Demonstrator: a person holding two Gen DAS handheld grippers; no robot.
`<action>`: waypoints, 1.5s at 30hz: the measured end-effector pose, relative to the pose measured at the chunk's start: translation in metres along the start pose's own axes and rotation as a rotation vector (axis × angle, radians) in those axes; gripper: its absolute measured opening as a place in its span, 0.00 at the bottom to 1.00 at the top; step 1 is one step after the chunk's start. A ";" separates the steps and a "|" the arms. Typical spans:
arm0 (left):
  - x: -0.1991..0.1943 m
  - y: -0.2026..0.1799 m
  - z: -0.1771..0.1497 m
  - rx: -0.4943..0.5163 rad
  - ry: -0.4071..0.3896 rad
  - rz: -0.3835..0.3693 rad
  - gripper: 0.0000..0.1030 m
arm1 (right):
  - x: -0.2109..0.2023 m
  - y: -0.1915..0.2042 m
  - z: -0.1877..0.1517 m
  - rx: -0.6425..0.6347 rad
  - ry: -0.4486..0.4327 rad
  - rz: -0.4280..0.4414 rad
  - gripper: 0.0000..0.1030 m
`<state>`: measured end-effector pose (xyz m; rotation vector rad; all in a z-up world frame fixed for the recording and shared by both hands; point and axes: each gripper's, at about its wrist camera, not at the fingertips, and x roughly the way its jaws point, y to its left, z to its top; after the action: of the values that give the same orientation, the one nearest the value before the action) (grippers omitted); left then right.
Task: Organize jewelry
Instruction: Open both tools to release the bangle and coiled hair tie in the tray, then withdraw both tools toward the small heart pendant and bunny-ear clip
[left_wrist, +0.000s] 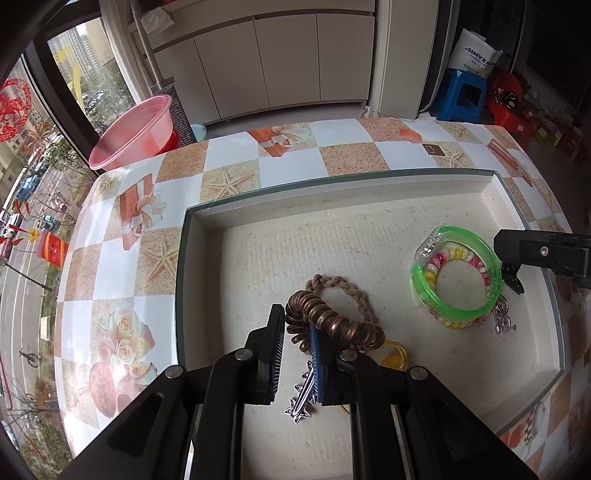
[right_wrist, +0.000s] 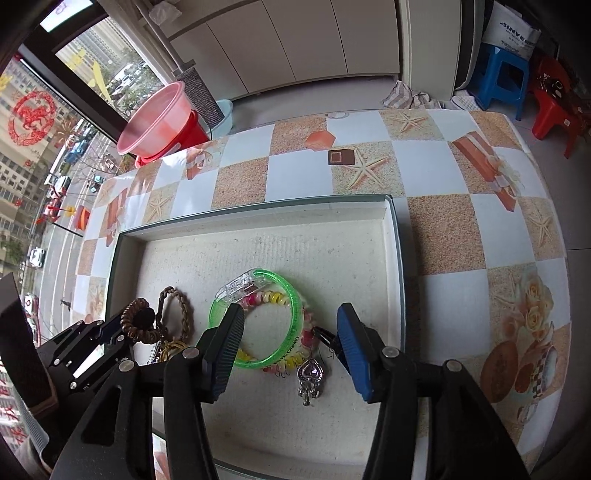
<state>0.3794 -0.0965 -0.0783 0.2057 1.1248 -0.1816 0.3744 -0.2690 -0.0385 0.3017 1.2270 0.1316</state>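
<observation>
Copper-brown, the coiled spiral band (left_wrist: 332, 325) dominates the left wrist view: it is looped over the blue-padded finger of the left gripper (left_wrist: 297, 360), whose jaws stand partly open with a gap between the pads, closed on nothing. A braided cord bracelet (left_wrist: 345, 290) lies just beyond the coil, a silver spiky charm (left_wrist: 303, 397) lies near the finger's base, and a yellow piece (left_wrist: 395, 356) peeps out on the right. All rest in a shallow white tray (left_wrist: 332, 188) on the checked tablecloth (left_wrist: 229, 155). Far right in the tray sits a green bangle (left_wrist: 458, 275) with a pastel bead bracelet (left_wrist: 436, 264) inside it.

Seen from the right wrist, the right gripper (right_wrist: 290, 345) is wide open and holds nothing; its dark finger overlaps the bangle's (right_wrist: 291, 317) left edge, its blue one stands right of it. A silver heart pendant (right_wrist: 312, 373) lies near the bangle. The left gripper (right_wrist: 110, 332) shows at the left, the coil (right_wrist: 138, 321) on it.
</observation>
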 end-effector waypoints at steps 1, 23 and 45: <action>-0.001 -0.001 0.000 0.004 -0.002 -0.004 0.26 | -0.003 -0.001 -0.002 0.009 -0.001 0.008 0.55; -0.050 0.002 -0.026 -0.036 -0.031 -0.033 1.00 | -0.041 -0.012 -0.058 0.108 -0.007 0.081 0.83; -0.120 0.019 -0.153 0.042 -0.006 -0.076 1.00 | -0.091 0.011 -0.166 0.122 0.016 0.070 1.00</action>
<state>0.2002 -0.0345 -0.0321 0.1998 1.1243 -0.2737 0.1886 -0.2563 -0.0033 0.4504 1.2428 0.1195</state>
